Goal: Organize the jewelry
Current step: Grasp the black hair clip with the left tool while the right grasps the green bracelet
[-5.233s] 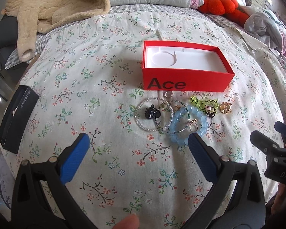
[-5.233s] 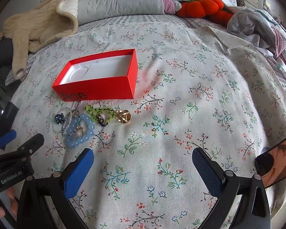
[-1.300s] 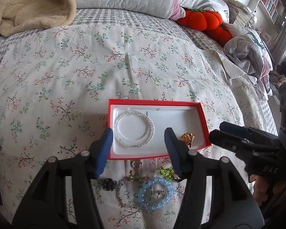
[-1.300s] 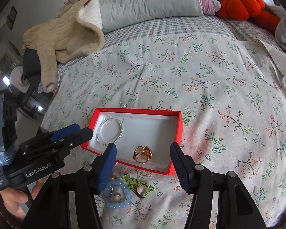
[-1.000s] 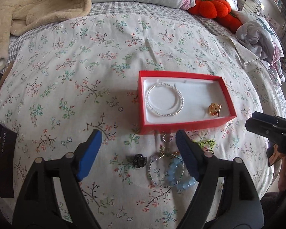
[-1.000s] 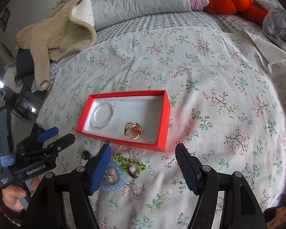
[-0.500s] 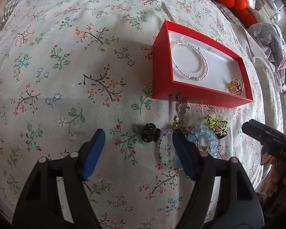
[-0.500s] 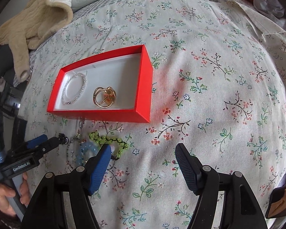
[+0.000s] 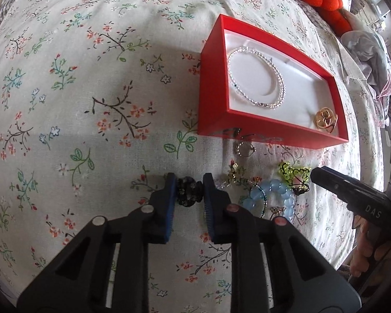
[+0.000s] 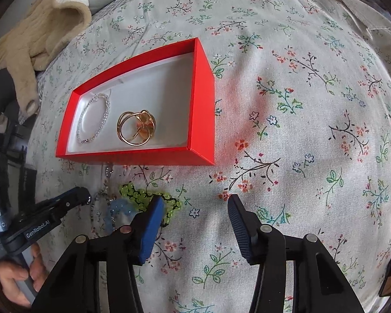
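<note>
- Our left gripper (image 9: 187, 191) has its fingers (image 9: 169, 195) closed on the small black beaded ornament (image 9: 186, 192), which sits low on the floral bedspread (image 9: 91, 104), below and left of the open red cardboard box (image 9: 213, 114).
- From that grip the box lies up and to the right; its long axis runs away to the right, with its near left corner closest.
- Inside the box we see the silver beaded bracelet (image 9: 256, 78) at the left end and the gold openwork ring (image 9: 324, 121) at the right, so the free white floor lies between them.
- Just right of the ornament are the pale blue bead bracelet (image 9: 271, 195) and the green beaded piece (image 10: 143, 195), below the box.
- Our right gripper (image 10: 194, 217) hangs with its fingers spread and empty, one blue pad at the green piece; it is well apart from the ornament.
- The box's near wall is what we judge must be cleared.
</note>
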Available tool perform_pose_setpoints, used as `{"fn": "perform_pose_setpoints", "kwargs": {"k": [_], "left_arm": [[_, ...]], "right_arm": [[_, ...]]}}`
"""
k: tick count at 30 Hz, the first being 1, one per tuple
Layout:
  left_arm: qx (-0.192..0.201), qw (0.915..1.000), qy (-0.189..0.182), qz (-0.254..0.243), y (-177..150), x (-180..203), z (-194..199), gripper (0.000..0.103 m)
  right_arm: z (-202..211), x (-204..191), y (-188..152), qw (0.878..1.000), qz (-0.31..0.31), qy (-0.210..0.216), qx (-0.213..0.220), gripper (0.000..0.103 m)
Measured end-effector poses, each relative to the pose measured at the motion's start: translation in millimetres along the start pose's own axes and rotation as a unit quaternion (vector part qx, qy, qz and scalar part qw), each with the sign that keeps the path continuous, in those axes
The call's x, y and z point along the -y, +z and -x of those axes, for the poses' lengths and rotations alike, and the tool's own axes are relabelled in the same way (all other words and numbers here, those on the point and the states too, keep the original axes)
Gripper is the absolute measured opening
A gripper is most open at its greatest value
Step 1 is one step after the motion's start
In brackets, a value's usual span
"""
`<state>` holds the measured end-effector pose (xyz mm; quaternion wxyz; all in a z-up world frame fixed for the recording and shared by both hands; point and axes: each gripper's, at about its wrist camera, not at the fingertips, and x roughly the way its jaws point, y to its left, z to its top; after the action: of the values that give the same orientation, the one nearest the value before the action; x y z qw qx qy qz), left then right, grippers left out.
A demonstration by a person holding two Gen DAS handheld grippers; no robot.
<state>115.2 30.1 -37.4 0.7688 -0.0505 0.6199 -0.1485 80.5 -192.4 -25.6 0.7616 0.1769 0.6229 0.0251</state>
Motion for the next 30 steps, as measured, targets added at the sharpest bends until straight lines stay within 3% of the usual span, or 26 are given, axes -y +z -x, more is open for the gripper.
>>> {"fn": "perform_pose_setpoints", "kwargs": {"k": [7,10,13,20,26,30], "left_arm": [[0.000,1.0000,-0.002,-0.005,1.9,4.5,-0.4,0.022],[0.000,1.0000,-0.003,-0.007,2.8,5.7,-0.2,0.022],[0.004,1.0000,-0.003,-0.008,0.5,2.7,4.1,0.022],[0.008,1.0000,-0.002,-0.006,-3.8,0.0,8.8,0.022],[0.011,0.9999,-0.008,-0.005,-5.0,0.4,12.6,0.022],[0.012,0.9999,-0.010,-0.005,-4.4,-0.2,13.4,0.022]], "right_arm": [[-8.3,-9.9,1.0,1.000,0.006,0.004,0.002,0.022],[-12.7,-17.9,-0.5,1.000,0.015,0.010,0.000,0.021],[-15.4,-23.8,-1.5,0.999,0.034,0.007,-0.001,0.012],[-4.5,-25.3,-2.8,0.999,0.044,0.005,0.016,0.005],[6.2,-25.2,-6.5,0.999,0.046,0.023,0.016,0.006],[14.3,-21.9,-7.9,0.998,0.045,0.030,0.013,0.019]]}}
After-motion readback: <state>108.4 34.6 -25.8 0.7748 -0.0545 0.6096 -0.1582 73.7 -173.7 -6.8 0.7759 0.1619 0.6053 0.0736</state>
